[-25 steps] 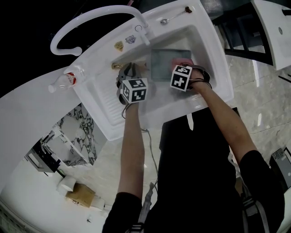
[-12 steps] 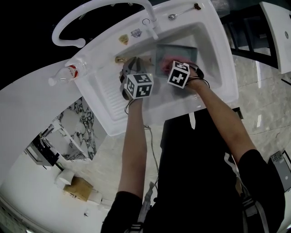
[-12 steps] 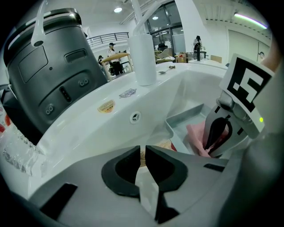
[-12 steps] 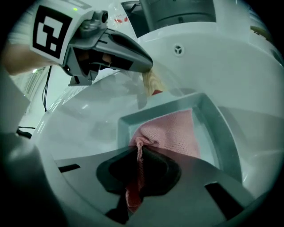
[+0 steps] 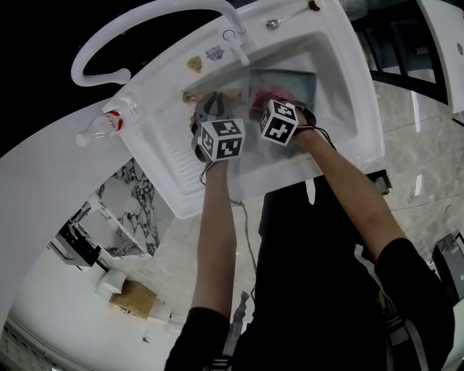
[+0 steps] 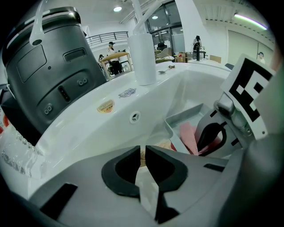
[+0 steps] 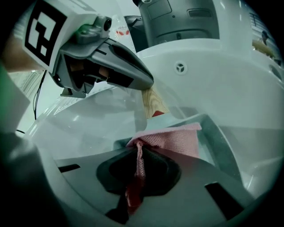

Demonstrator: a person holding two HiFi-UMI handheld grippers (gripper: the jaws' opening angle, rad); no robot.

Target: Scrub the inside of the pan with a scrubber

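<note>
A square grey pan [image 5: 293, 78] lies in the white sink [image 5: 341, 87]. Its wooden handle [image 7: 154, 103] points left, and my left gripper [image 5: 211, 110] is shut on it. The handle shows as a tan sliver between the jaws of the left gripper [image 6: 143, 153]. My right gripper [image 5: 265, 103] is shut on a pink mesh scrubber [image 7: 171, 139], which rests inside the pan [image 7: 217, 137] near its left side. From the left gripper view, the scrubber [image 6: 188, 135] and the right gripper [image 6: 213, 137] sit in the pan [image 6: 195, 116]. The left gripper [image 7: 148, 84] hangs just above and left of the right gripper [image 7: 138, 153].
A curved white faucet [image 5: 145, 29] arches over the back of the sink. A plastic bottle [image 5: 109, 123] lies at the left beside the ribbed drainboard [image 5: 174, 156]. A spoon [image 5: 286, 18] rests on the back rim. A dark grey machine [image 6: 44, 66] stands behind the sink.
My right gripper has dragged the pink scrubber from the pan's right part to its left part. The left gripper keeps hold of the handle.
</note>
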